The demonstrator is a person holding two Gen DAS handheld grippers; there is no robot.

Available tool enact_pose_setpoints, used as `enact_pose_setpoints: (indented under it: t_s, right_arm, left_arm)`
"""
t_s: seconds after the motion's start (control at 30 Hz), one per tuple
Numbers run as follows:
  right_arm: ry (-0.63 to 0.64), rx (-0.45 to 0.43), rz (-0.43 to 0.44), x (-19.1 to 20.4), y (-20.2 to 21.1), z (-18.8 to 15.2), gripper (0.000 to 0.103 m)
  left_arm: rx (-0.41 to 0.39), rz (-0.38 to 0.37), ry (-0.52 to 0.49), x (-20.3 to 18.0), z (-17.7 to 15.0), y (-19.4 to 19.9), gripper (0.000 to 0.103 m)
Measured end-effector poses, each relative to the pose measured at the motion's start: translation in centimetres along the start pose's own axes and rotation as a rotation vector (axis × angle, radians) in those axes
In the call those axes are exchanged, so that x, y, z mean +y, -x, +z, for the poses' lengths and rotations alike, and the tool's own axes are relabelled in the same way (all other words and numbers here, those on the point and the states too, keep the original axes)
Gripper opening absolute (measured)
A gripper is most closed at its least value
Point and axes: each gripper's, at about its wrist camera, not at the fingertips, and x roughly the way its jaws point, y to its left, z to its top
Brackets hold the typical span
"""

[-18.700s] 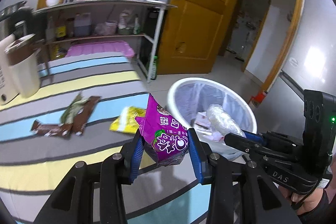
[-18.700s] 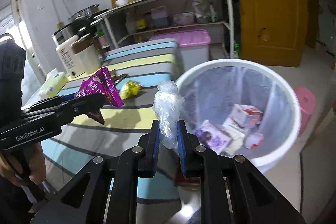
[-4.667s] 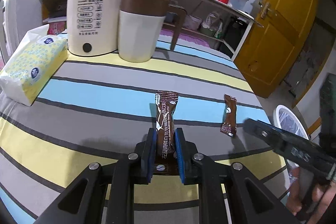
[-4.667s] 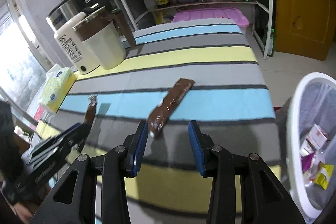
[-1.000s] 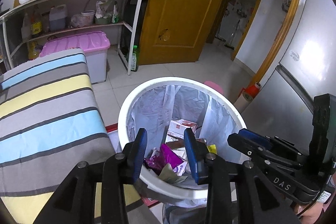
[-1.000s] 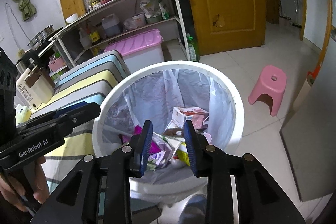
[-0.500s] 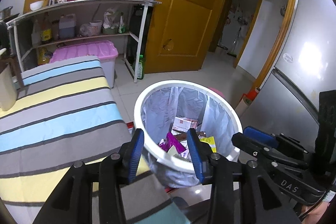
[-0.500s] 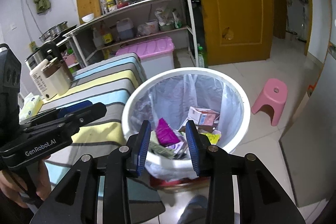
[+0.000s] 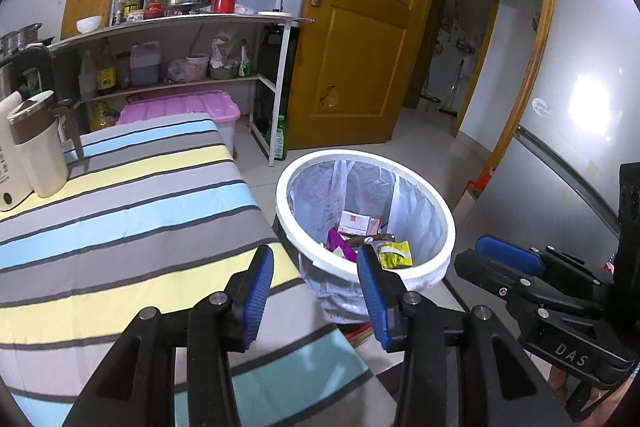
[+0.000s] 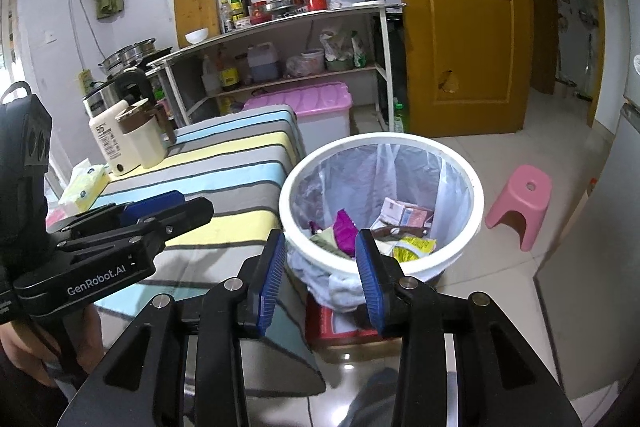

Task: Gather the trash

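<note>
A white round trash bin (image 9: 434, 199) with a clear liner stands on the floor by the table's right end; it also shows in the right wrist view (image 10: 476, 195). Inside lie wrappers: a purple packet (image 10: 346, 227), a yellow packet (image 9: 394, 253) and a small box (image 10: 400, 211). My left gripper (image 9: 316, 277) is open and empty, above the table corner near the bin's rim. My right gripper (image 10: 320, 265) is open and empty, in front of the bin's near rim. Each gripper shows in the other's view, the right one (image 9: 508, 259) and the left one (image 10: 168, 207).
The table has a striped cloth (image 9: 120, 195). A kettle and a mug (image 10: 136, 139) and a tissue pack (image 10: 86, 185) stand at its far end. A pink stool (image 10: 520, 203), a pink storage box (image 10: 316, 107), a metal shelf rack (image 10: 280, 59) and a wooden door (image 10: 460, 27) surround the bin.
Both grippers have drawn back and up from the bin, so it looks smaller and more of the table shows. Both stay open and empty.
</note>
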Motion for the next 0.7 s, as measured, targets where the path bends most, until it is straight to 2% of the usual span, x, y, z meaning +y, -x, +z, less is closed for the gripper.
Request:
enact_pose_setpoints:
  t_s: [0.7]
  right_arm:
    - [0.029,-0.016,-0.008,2.3,3.1,-3.5,0.038]
  left_arm:
    - [-0.021,0.058,0.023,0.0,-4.0,4.1,0.043]
